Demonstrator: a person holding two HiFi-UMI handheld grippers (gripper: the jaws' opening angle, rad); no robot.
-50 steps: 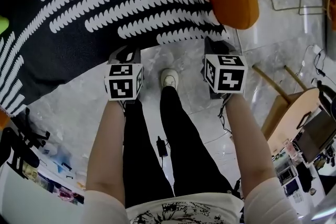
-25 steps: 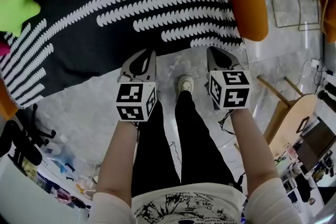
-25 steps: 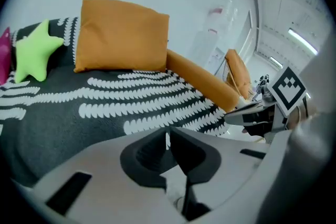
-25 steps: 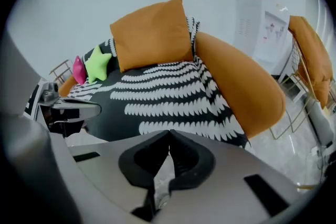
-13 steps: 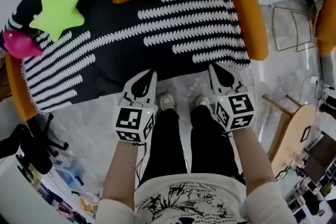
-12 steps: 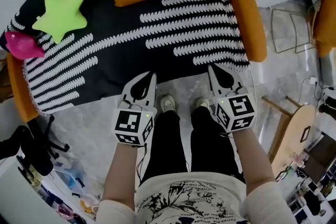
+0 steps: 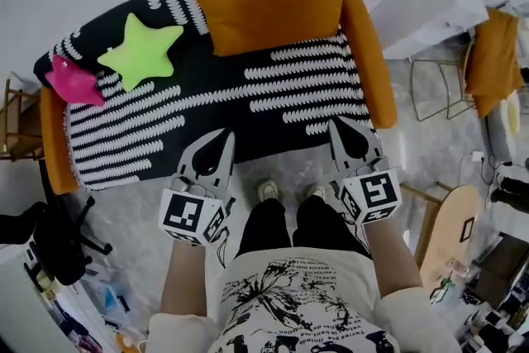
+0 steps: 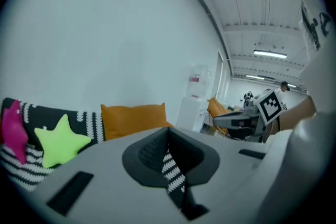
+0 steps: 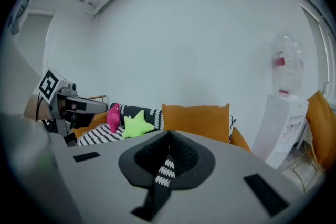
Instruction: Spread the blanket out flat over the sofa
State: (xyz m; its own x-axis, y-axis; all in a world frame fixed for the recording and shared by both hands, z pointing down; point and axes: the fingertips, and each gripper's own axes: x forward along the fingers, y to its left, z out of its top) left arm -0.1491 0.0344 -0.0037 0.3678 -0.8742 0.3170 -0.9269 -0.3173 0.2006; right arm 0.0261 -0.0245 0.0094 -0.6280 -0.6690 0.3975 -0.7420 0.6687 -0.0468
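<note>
1. The sofa (image 7: 369, 54) is orange, and its seat is almost wholly covered in the head view; its right arm and a strip of its left arm are bare, which looks proper for a throw laid over the seat.
2. The blanket (image 7: 248, 95), black with rows of white marks, lies across the seat from arm to arm and climbs the backrest at the left; it looks smooth, with no bunching or folded-over corner that I can see; its front hem hangs over the seat's front edge, running slightly askew, lower at the left than at the right; I judge the spreading to be nearly complete.
3. An orange cushion (image 7: 273, 4) leans against the backrest on top of the blanket, towards the right.
4. A green star pillow (image 7: 140, 50) and a pink star pillow (image 7: 70, 83) rest on the blanket at the left, side by side; neither seems to rumple the cloth.
5. The left gripper (image 7: 218, 138) and the right gripper (image 7: 337, 126) sit at the front hem, well apart; each has its jaws closed, and each gripper view shows a strip of the patterned cloth pinched in the seam between them, so both are clamped on the blanket's edge; what remains, as I judge it, is a last tug to square the hem, then letting go.
</note>
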